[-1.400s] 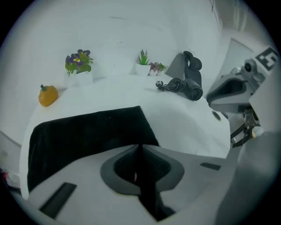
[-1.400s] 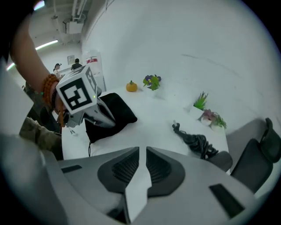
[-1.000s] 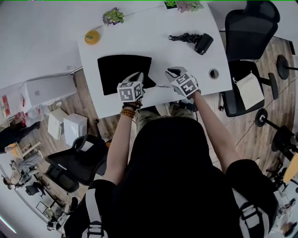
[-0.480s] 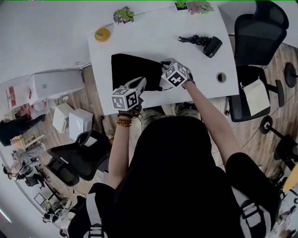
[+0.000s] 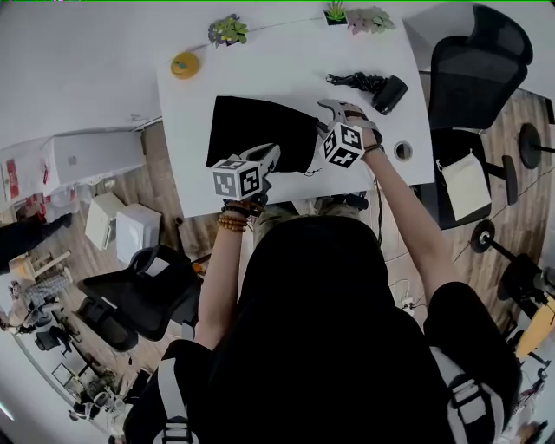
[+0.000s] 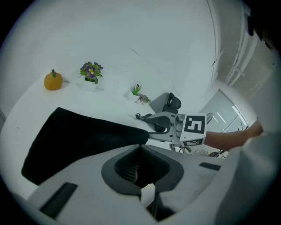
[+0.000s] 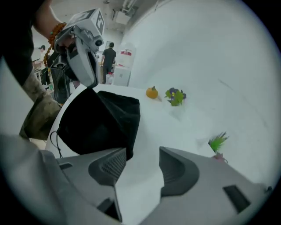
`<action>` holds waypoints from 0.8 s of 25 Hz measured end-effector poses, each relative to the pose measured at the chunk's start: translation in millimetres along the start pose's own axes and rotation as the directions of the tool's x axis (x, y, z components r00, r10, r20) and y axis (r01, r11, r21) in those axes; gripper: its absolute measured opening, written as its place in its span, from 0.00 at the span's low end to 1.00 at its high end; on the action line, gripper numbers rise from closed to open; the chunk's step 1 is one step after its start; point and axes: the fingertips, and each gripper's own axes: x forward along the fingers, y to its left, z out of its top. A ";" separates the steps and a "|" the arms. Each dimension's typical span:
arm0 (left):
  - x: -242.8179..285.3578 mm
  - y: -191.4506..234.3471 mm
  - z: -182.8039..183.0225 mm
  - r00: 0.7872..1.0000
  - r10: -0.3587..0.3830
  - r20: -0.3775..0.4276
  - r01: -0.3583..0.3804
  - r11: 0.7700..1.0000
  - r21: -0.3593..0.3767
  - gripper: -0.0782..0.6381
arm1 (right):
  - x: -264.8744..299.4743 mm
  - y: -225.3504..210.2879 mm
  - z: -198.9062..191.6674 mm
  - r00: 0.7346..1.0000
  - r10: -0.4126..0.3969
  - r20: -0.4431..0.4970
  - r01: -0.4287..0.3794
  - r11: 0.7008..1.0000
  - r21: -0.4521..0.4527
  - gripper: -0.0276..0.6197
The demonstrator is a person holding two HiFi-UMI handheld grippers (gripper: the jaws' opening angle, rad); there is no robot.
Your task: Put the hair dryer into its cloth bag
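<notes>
The black cloth bag lies flat on the white table, and it also fills the left of the right gripper view. My left gripper is shut on the bag's near edge and holds that edge raised. My right gripper hangs just right of the bag; its jaws have just been opening and stand open with only bare table between them. The black hair dryer with its coiled cord lies at the far right of the table, apart from both grippers.
An orange pumpkin ornament and small potted plants stand along the table's far edge. A round cable hole sits near the right corner. A black office chair stands to the right of the table.
The right gripper has come off the bag's edge, rolled, shifted right and opened. The left gripper has risen a little with the bag's near edge still in it.
</notes>
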 end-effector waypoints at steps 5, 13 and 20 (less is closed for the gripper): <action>16.0 -6.4 0.5 0.999 -0.035 -0.017 0.034 0.999 -0.035 0.15 | -39.7 -21.9 -80.9 0.990 -0.049 -0.134 0.056 0.997 0.054 0.41; 41.8 -7.1 -9.1 0.990 0.088 -0.107 -0.065 0.977 0.203 0.15 | -55.5 -121.6 -138.4 0.961 -0.079 -0.263 0.102 0.992 0.074 0.43; 114.9 -14.0 -46.1 0.963 0.163 -0.213 -0.078 0.930 0.361 0.35 | -34.2 -154.9 -147.0 0.946 -0.057 -0.318 0.100 0.988 0.120 0.44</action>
